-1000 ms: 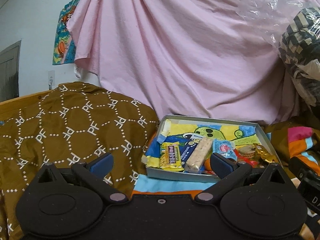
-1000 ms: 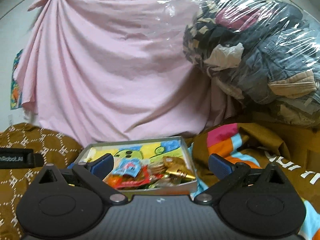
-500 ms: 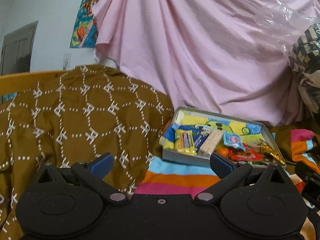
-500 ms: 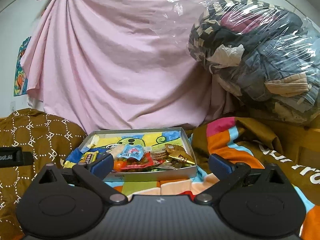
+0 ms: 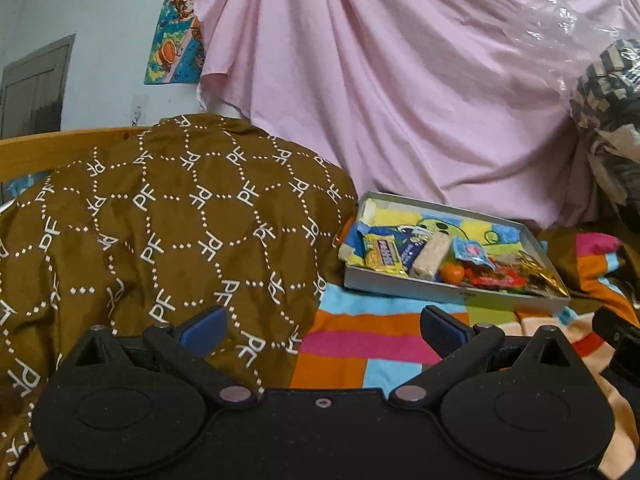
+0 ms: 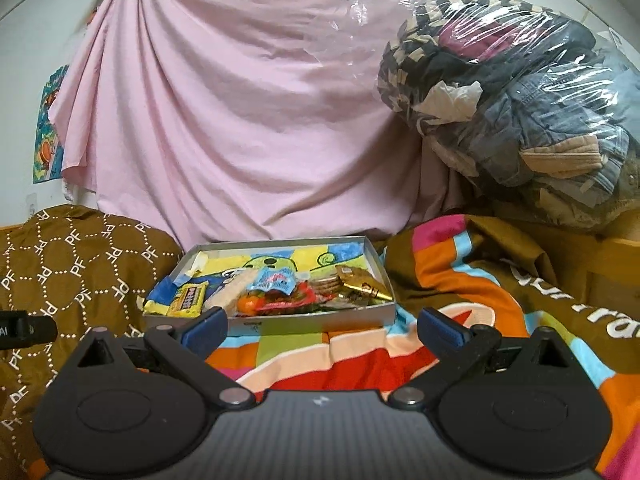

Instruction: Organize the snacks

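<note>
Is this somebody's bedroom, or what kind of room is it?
Most likely a bedroom. A striped blanket and a brown patterned cover lie over what looks like a wooden bed frame, a cartoon poster hangs on the wall, and a clear bag of clothes is piled beside it.

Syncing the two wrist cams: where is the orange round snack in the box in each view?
Left wrist: orange round snack right of centre, at the box's near wall, right of the white bar.
Right wrist: orange round snack left of centre, just above the left fingertip.
Shared landmark: grey snack box with the cartoon-printed floor.
</note>
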The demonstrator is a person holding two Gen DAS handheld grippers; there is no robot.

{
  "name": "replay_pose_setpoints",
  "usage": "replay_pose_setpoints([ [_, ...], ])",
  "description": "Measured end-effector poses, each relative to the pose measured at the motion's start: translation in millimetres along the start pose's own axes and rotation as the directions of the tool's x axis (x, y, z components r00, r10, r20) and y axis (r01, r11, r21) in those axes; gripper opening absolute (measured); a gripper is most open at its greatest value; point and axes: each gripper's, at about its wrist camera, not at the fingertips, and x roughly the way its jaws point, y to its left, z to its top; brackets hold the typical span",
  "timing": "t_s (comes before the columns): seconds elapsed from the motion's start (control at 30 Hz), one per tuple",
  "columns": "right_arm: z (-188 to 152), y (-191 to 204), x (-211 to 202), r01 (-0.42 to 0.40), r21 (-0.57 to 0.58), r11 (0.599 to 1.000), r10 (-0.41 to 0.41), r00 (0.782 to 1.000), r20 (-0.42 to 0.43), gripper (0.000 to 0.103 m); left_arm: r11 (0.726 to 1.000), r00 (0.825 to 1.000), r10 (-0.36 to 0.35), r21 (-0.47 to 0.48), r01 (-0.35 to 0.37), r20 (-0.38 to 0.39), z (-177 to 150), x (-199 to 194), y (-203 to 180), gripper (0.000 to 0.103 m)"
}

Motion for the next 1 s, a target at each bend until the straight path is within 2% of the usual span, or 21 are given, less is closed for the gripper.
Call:
replay_pose_setpoints([
  [0.47, -14, 14, -38, -0.015, 0.066, 0.998, 0.02, 0.997, -0.077, 0.103, 1.0, 1.0, 0.003, 0.02, -0.003, -0.024, -17, -21, 28, 0.102],
  [0.63, -18, 18, -54, 0.005, 0.071, 0.997, 0.001, 0.997, -0.083, 0.103, 0.999, 0.999, -0.013, 0.032, 0.014, -0.051, -23, -18, 31, 0.102],
  [1.0, -27, 26, -50, 0.012, 0.042, 0.999, -0.006, 0.991, -0.135, 0.103, 0.999, 0.996, -0.023, 0.04, 0.026, -0.081, -36, -12, 32, 0.102],
])
